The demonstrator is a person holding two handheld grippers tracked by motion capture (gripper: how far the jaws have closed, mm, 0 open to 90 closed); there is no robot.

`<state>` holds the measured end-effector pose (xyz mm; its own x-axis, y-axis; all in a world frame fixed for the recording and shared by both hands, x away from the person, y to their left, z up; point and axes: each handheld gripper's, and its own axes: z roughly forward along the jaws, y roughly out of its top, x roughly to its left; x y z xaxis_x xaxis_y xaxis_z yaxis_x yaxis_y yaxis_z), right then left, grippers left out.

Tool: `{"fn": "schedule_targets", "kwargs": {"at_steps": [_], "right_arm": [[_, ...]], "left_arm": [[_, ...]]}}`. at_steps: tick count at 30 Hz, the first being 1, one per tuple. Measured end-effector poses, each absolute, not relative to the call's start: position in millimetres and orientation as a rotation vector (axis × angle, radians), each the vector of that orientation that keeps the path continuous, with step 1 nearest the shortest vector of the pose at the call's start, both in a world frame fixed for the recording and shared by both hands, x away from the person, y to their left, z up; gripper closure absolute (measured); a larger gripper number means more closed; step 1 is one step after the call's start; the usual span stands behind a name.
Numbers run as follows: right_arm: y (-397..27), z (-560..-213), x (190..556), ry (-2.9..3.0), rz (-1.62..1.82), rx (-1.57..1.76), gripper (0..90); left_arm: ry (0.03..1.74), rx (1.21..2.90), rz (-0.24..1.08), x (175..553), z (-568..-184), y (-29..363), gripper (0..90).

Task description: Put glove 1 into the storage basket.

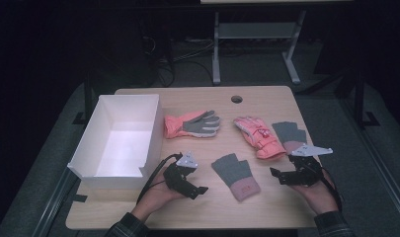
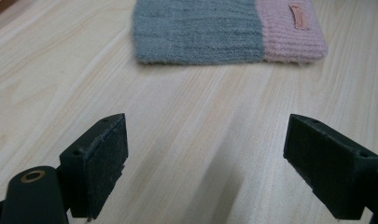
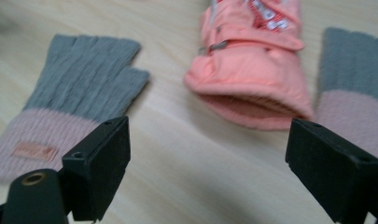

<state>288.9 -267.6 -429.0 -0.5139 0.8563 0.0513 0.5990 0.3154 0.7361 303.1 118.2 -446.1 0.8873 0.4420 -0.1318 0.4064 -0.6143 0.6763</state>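
A grey knit fingerless glove with a pink cuff (image 1: pixel 235 175) lies flat at the table's front centre. My left gripper (image 1: pixel 197 190) rests just left of it, jaws pointing at it. In the left gripper view the glove (image 2: pixel 214 30) lies ahead of my open left gripper (image 2: pixel 228 168), bare wood between the pads. My right gripper (image 1: pixel 276 176) sits right of the glove and is open with nothing between its pads. In the right gripper view, beyond my right gripper (image 3: pixel 224 168), lie the knit glove (image 3: pixel 79 88), an orange ski glove (image 3: pixel 252 70) and a second knit glove (image 3: pixel 354 79).
An open white box (image 1: pixel 118 143) stands along the table's left side. Another orange ski glove with a grey palm (image 1: pixel 192 124) lies right of the box. The orange ski glove (image 1: pixel 257 136) and second knit glove (image 1: pixel 290 136) lie at the right. A round cable hole (image 1: pixel 236 99) sits near the far edge.
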Motion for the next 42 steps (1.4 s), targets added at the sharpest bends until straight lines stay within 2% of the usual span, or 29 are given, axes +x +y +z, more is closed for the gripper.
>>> {"fn": "schedule_targets", "kwargs": {"at_steps": [15, 22, 28, 34, 35, 39, 42], "right_arm": [[-292, -419, 316, 2.1, 1.042, 1.413, 16.7], [-295, -420, 329, 2.076, 0.997, 1.434, 17.1], [-302, -418, 340, 2.056, 0.989, 1.455, 19.3], [-311, -417, 353, 2.006, 0.97, 1.496, 25.3], [-314, -418, 358, 1.988, 0.965, 1.507, 29.0], [-318, -423, 368, 1.965, 0.926, 1.532, 34.0], [-319, -428, 375, 1.952, 0.902, 1.56, 43.5]], "left_arm": [[0.626, 2.307, 0.035, 307, -447, 119, 13.5], [0.596, 2.32, 0.084, 308, -448, 118, 13.3], [0.596, 2.319, 0.064, 310, -447, 118, 13.6], [0.61, 2.301, 0.052, 309, -449, 116, 13.9], [0.609, 2.304, 0.051, 310, -449, 117, 13.9], [0.614, 2.303, 0.05, 310, -449, 117, 14.0], [0.62, 2.302, 0.047, 310, -448, 118, 14.0]]}}
